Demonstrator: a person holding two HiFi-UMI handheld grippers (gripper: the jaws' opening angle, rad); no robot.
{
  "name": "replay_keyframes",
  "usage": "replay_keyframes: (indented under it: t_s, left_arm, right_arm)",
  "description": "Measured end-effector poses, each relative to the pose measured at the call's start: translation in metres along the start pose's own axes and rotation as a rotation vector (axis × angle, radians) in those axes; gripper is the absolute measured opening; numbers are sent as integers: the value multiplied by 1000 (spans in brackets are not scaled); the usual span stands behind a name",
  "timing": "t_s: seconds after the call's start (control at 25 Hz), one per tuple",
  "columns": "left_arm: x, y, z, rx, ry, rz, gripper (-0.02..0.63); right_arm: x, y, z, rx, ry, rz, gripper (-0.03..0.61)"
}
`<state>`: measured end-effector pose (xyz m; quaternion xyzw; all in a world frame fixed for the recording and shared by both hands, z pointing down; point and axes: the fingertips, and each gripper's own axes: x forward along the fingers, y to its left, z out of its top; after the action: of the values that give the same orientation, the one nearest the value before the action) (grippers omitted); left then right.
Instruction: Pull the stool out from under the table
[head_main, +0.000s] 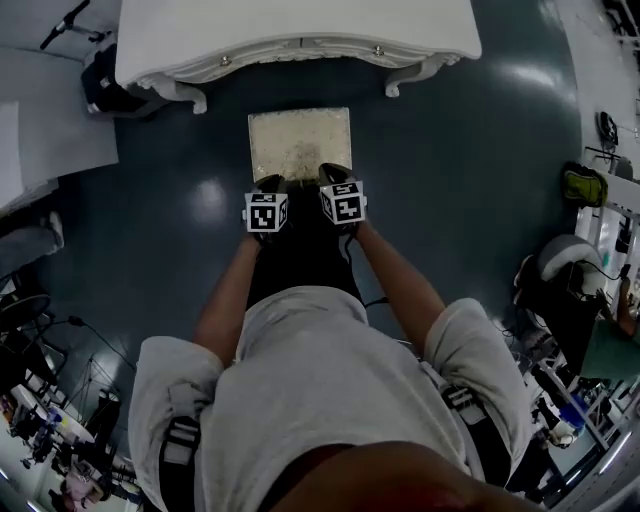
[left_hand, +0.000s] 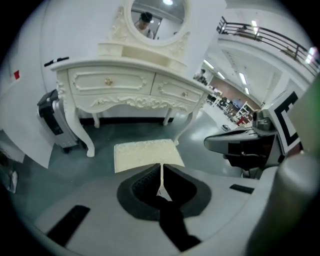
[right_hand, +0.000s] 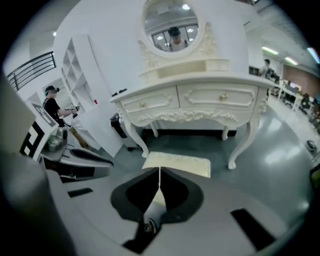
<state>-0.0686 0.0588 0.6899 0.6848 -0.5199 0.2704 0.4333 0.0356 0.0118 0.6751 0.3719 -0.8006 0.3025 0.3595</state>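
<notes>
The stool (head_main: 300, 140) has a square cream cushion and stands on the dark floor, just in front of the white carved dressing table (head_main: 300, 25). Both grippers are side by side at its near edge. In the left gripper view the left gripper (head_main: 272, 182) (left_hand: 161, 165) has its jaws pressed together with nothing between them, and the cushion (left_hand: 145, 152) lies just beyond the tips. The right gripper (head_main: 333, 170) (right_hand: 159, 170) is likewise shut and empty, with the cushion (right_hand: 182, 162) ahead of it and the table (right_hand: 200, 100) behind.
A black and grey appliance (head_main: 100, 85) (left_hand: 52, 117) stands by the table's left legs. A white panel (head_main: 50, 130) leans at the left. Cluttered desks and gear (head_main: 590, 260) fill the right side. A round mirror (left_hand: 157, 17) tops the table.
</notes>
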Motion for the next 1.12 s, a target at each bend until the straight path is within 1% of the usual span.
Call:
replay_keyframes:
  t_s: [0.12, 0.28, 0.4, 0.48, 0.6, 0.72, 0.84, 0.96, 1.12]
  left_arm:
    - [-46, -12, 40, 26, -120, -17, 22]
    - [-98, -33, 67, 50, -239, -53, 23]
    - [-124, -43, 107, 112, -331, -76, 22]
    - [-149, -51, 123, 140, -384, -92, 21]
    - [-189, -62, 143, 196, -459, -105, 23]
    - [-227, -75, 161, 240, -549, -116, 23]
    - [-251, -83, 176, 217, -624, -127, 21]
    - [-259, -91, 182, 204, -651, -143, 21]
    - [-260, -103, 177, 240, -643, -170, 21]
  right_arm:
    - [-45, 25, 48, -37, -130, -18, 15]
    - [-96, 53, 79, -117, -230, -45, 15]
    - [-122, 67, 128, -193, -339, -54, 15]
    - [-148, 81, 155, -207, -414, -63, 15]
    - [-189, 102, 183, -217, -508, -63, 14]
    - [-227, 121, 201, -248, -577, -49, 14]
    - [-255, 130, 211, -285, -627, -59, 14]
    - [-268, 134, 211, -324, -650, -75, 14]
    - [-274, 138, 196, -318, -643, -72, 14]
